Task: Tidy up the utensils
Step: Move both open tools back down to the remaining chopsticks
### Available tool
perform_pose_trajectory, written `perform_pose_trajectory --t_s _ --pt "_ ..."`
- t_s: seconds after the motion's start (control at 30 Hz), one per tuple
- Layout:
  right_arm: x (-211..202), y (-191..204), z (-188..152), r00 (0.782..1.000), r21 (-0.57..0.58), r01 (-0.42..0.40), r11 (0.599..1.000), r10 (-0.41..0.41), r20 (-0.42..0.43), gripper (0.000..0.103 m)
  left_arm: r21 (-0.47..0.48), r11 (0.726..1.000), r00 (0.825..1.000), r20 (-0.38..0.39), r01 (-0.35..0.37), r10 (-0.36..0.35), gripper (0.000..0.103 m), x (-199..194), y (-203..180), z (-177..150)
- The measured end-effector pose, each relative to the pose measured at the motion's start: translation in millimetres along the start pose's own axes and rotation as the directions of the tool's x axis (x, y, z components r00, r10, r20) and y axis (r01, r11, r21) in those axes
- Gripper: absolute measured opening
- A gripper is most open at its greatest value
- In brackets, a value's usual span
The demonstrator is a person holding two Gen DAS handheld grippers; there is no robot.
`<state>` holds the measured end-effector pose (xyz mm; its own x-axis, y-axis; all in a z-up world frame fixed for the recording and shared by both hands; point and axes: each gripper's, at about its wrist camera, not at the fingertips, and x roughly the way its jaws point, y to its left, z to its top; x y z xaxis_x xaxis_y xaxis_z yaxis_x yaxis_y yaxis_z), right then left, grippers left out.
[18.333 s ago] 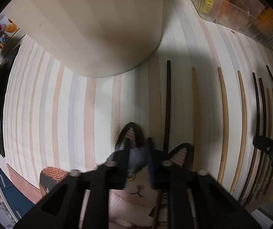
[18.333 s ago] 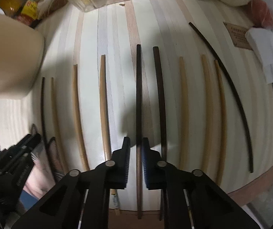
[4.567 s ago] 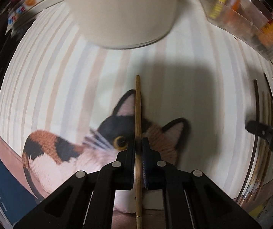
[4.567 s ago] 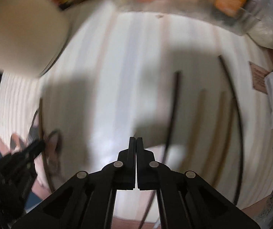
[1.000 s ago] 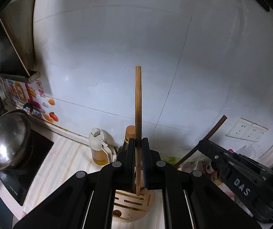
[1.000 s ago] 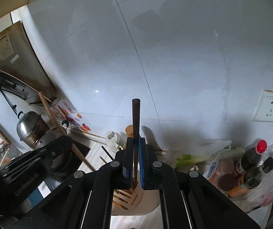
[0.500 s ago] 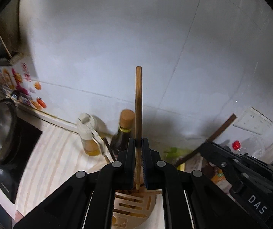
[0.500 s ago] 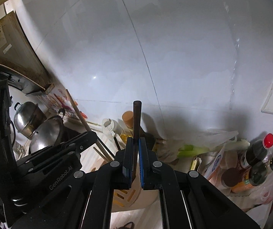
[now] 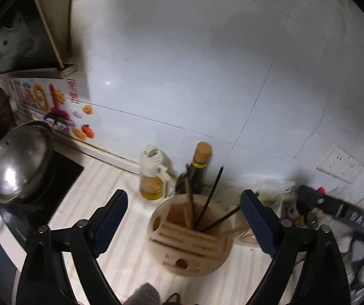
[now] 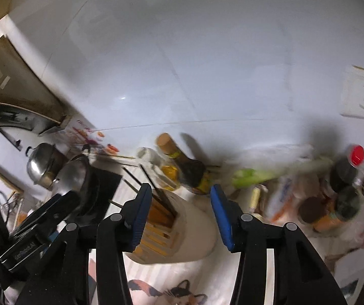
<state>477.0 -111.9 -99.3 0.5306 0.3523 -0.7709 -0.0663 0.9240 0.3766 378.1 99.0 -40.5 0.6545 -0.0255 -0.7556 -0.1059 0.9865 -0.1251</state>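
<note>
Chopsticks leaning in slotted holder

Each black hand-held gripper has blue ribbed pads and silver screws.

Utensil holder is pale beige wood; in it dark brown chopsticks and light tan ones. Gripper pads blue, frames black. Counter w/ cream and pale pink stripes. At 10 o'clock, silver pot lid. Oil bottle amber, white top. Cat mat calico: orange, black, white.
</note>
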Motion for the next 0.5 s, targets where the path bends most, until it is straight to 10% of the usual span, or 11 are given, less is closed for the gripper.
perform_pose_trajectory --t_s 0.33,0.5 --pt "-31.3 -71.8 -87.1 0.98 0.115 0.199 0.973 -0.201 -0.001 0.093 0.067 0.998 0.996 -0.085 -0.017 0.023 0.103 14.8 -23.4 -80.6" --pt "-28.2 -120.2 -137.5 0.952 0.165 0.306 0.938 -0.299 -0.065 0.094 0.127 0.992 0.98 -0.201 0.025 0.001 0.103 46.7 -53.6 -130.6"
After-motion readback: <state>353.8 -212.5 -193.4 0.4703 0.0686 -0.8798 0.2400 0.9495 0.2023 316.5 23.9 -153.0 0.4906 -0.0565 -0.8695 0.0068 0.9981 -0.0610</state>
